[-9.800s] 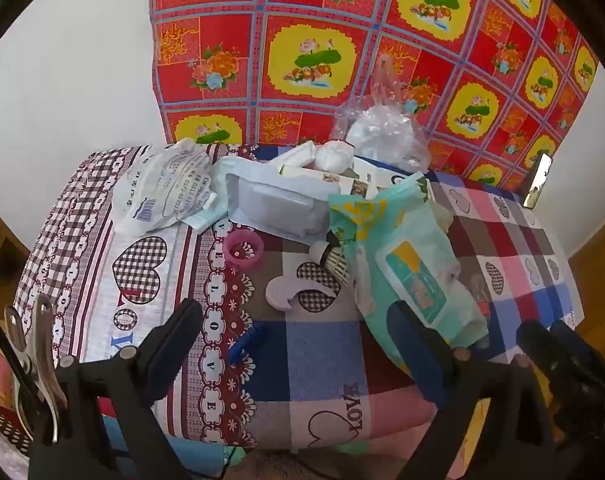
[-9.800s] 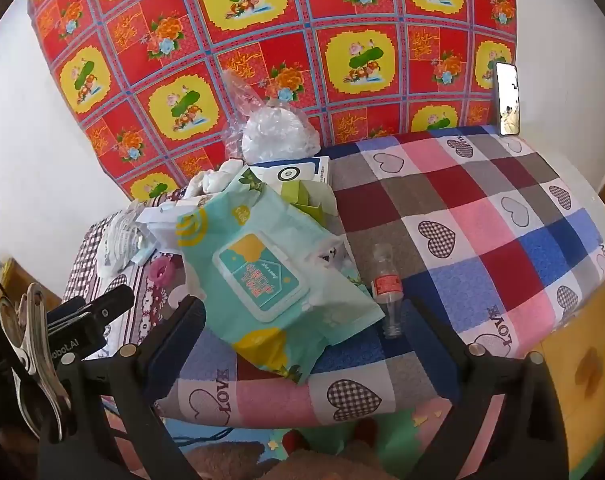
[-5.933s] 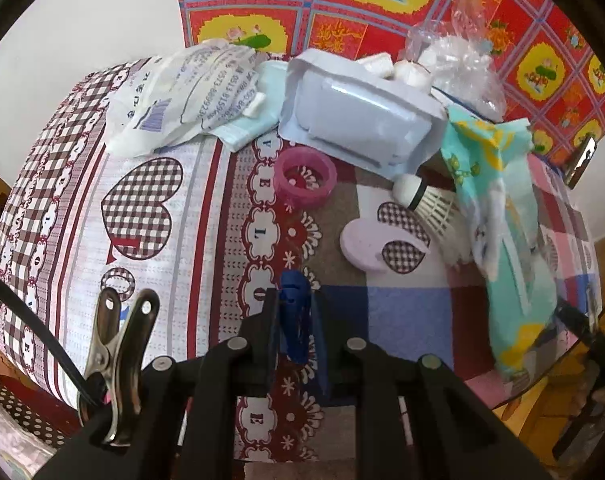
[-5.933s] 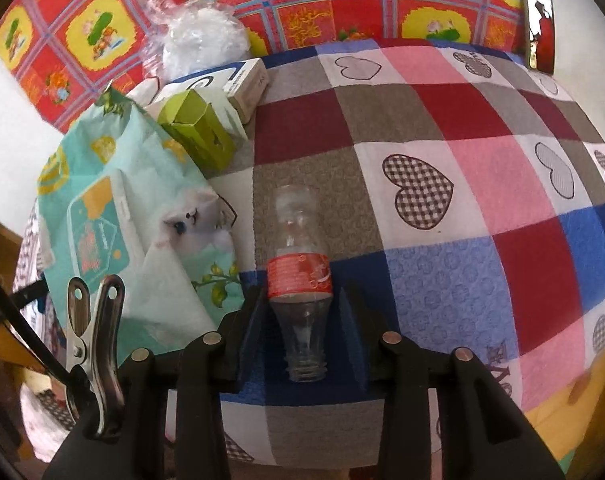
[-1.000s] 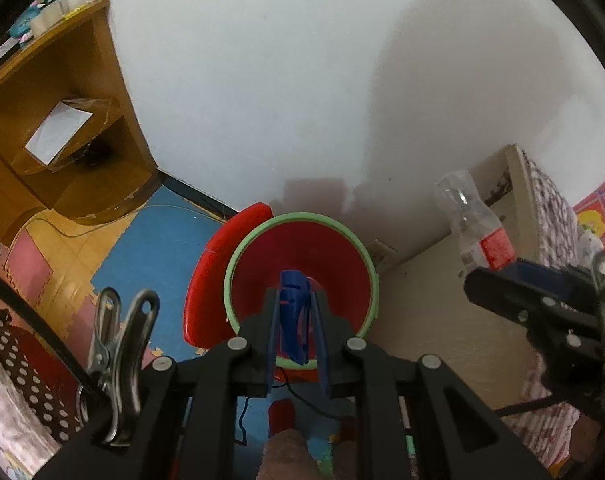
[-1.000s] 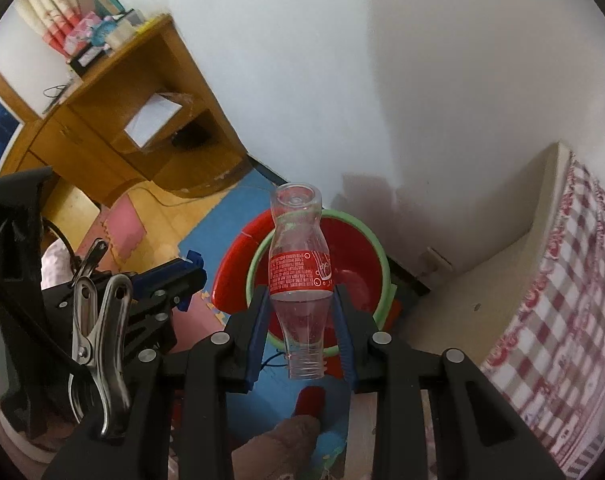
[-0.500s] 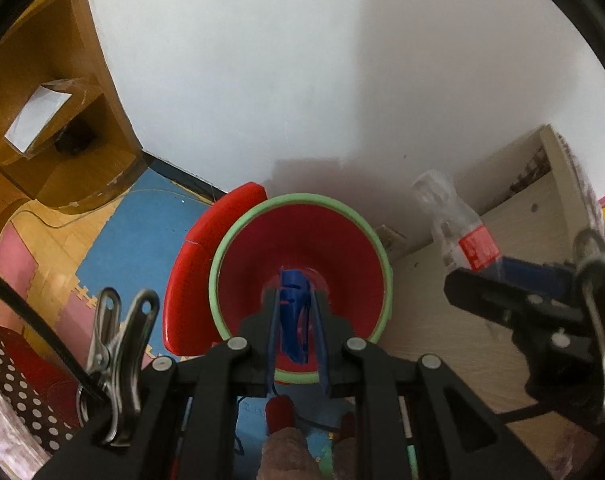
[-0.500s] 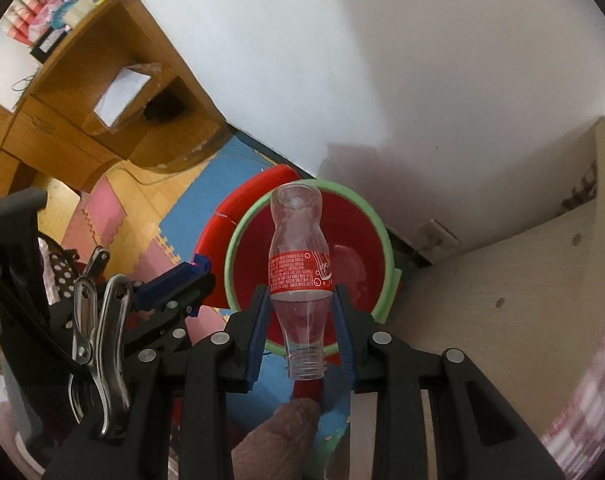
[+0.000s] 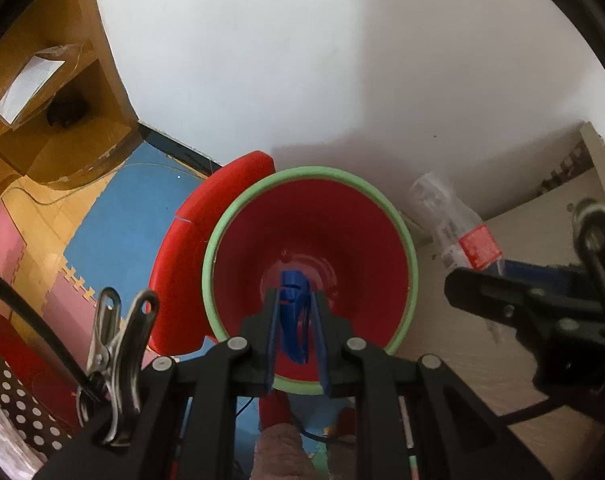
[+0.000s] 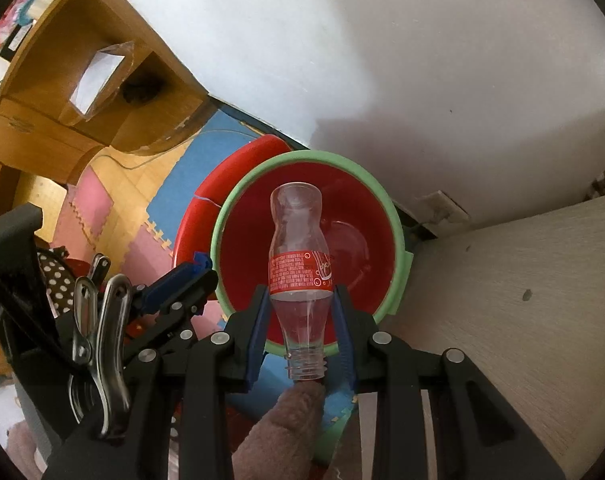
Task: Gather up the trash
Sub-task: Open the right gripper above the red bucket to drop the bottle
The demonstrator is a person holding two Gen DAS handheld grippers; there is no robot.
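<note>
At the far left stands a wooden desk (image 10: pixel 54 92) with an open shelf holding a sheet of white paper (image 10: pixel 96 80); below it the floor is covered with blue and pink foam mats (image 10: pixel 142 248). Just right of the mats lies a red lid (image 9: pixel 182 248), touching the left side of a red bin (image 9: pixel 398 248) with a green rim, which stands against the white wall (image 9: pixel 302 60). The left gripper (image 9: pixel 296 312) points steeply down over the bin's mouth, its jaws clamped on a small blue plastic piece (image 9: pixel 292 320) that sticks out toward the bin floor. The right gripper (image 10: pixel 302 316) also points down over the bin, just to the right of the left one, its pads pressing the lower body of a clear plastic bottle (image 10: pixel 298 240) with a red label; the bottle's open neck faces the camera and its base hangs inside the rim's outline. To the far right rises a pale wooden panel (image 10: pixel 522 300)
</note>
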